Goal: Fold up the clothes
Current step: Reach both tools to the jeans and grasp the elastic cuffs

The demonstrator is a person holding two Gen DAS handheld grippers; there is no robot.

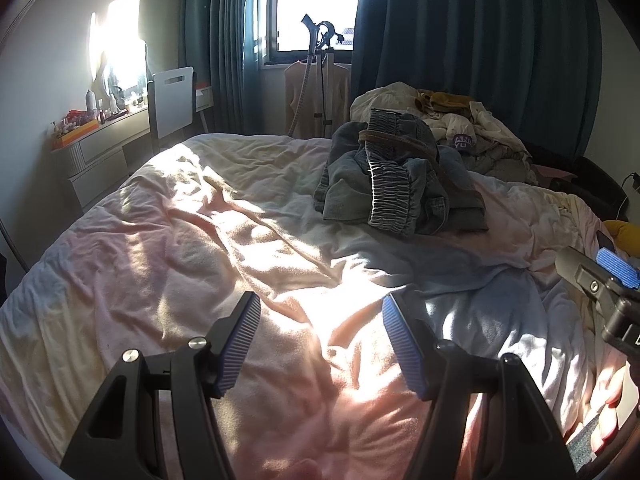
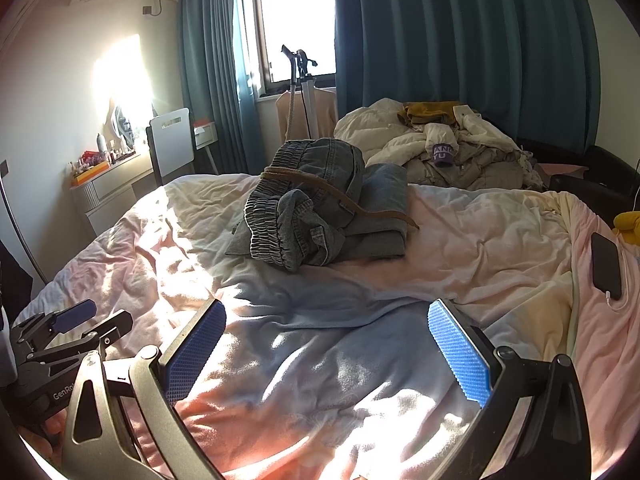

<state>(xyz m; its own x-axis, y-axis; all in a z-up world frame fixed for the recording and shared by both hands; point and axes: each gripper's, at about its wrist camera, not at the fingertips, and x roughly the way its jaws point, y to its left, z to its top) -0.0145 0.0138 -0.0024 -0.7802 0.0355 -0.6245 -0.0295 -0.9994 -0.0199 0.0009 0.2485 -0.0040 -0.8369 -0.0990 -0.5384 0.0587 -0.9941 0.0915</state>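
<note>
Faded denim jeans (image 2: 320, 204) on rumpled matt cotton bedsheet (image 2: 480, 232).

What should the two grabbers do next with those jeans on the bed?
Probably reach forward to the denim jeans first. Both the left gripper and the right gripper are open and hold nothing, hovering over the pink blanket, apart from the jeans. The jeans sit bunched in a heap with a brown belt draped across, so they likely need spreading flat before folding.

Left gripper (image 1: 320, 344) spread wide over pink rumpled bed (image 1: 180, 248), crumpled denim garment (image 1: 396, 176) beyond, right gripper (image 1: 600, 276) at right edge.
</note>
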